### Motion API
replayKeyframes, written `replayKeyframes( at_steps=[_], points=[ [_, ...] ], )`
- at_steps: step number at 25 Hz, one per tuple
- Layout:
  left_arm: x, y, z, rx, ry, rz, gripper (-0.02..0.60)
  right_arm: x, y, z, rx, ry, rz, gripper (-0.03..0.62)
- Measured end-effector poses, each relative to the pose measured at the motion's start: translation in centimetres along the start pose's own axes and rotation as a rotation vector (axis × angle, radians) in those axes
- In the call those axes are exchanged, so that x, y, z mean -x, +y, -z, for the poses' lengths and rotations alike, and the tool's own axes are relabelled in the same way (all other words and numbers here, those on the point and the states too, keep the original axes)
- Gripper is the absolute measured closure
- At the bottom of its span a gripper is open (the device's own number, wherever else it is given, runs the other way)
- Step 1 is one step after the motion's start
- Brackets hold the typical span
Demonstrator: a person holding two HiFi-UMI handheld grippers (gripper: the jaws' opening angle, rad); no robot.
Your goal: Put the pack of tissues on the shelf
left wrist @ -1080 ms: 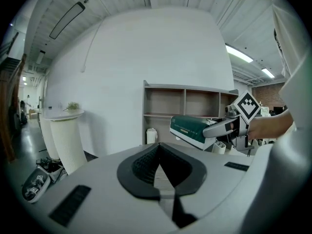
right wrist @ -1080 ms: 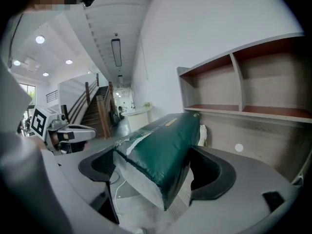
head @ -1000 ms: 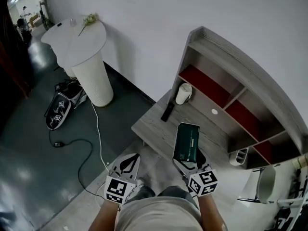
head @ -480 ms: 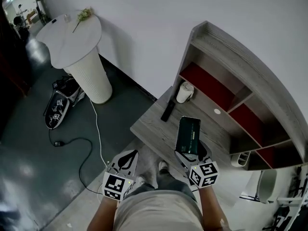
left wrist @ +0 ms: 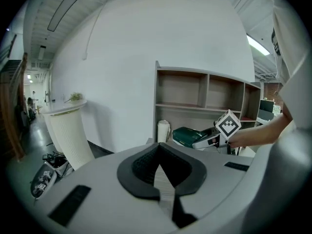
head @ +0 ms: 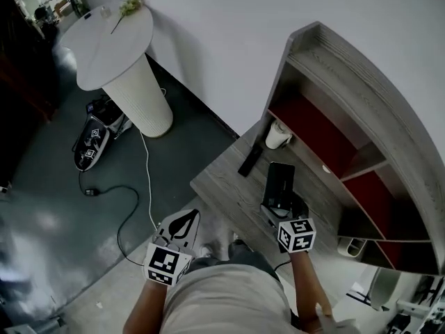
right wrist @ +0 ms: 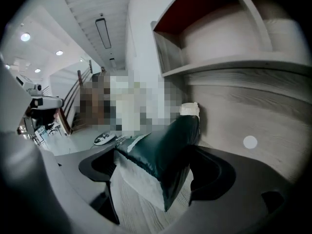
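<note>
The dark green pack of tissues [head: 280, 185] hangs just above the shelf unit's lower grey board [head: 221, 186], and my right gripper [head: 279, 209] is shut on its near end. In the right gripper view the pack [right wrist: 165, 147] sticks out between both jaws, pointing at the shelf's back corner. The grey shelf [head: 334, 82] has red-backed compartments above. My left gripper [head: 182, 223] hangs low at the person's left, off the board's front edge, shut with nothing in it. The left gripper view shows its jaws [left wrist: 159, 160] meeting, with the pack [left wrist: 187, 134] ahead to the right.
A white roll-shaped container [head: 278, 136] and a black remote [head: 250, 162] lie on the lower board, left of the pack. A white sticker dot [right wrist: 250, 142] marks the board. A round white pedestal table [head: 115, 40], a floor cable [head: 142, 186] and another gripper on the floor [head: 90, 141] are at the left.
The right gripper has carried the pack forward and lower over the lower board, closer to the shelf compartments. The left gripper has stayed low at the left.
</note>
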State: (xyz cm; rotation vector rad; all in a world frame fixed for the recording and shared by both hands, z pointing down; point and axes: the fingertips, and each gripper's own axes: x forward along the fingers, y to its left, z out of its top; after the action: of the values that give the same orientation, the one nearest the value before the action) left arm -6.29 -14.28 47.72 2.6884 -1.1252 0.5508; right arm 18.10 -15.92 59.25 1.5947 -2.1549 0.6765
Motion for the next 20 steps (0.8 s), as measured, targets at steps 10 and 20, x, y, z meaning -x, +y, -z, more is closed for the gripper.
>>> replayKeyframes(
  at_steps=[10,20],
  points=[
    [-0.4,1.3,1.5,0.067,0.064,-0.119,0.566,-7.6,-5.8,3.7,0.029,0.113,-0.001,0.097],
    [0.4,2.2,3.0,0.104,0.111,-0.196,0.566,-12.8,-8.6,5.9,0.089,0.151,-0.013,0.097]
  ],
)
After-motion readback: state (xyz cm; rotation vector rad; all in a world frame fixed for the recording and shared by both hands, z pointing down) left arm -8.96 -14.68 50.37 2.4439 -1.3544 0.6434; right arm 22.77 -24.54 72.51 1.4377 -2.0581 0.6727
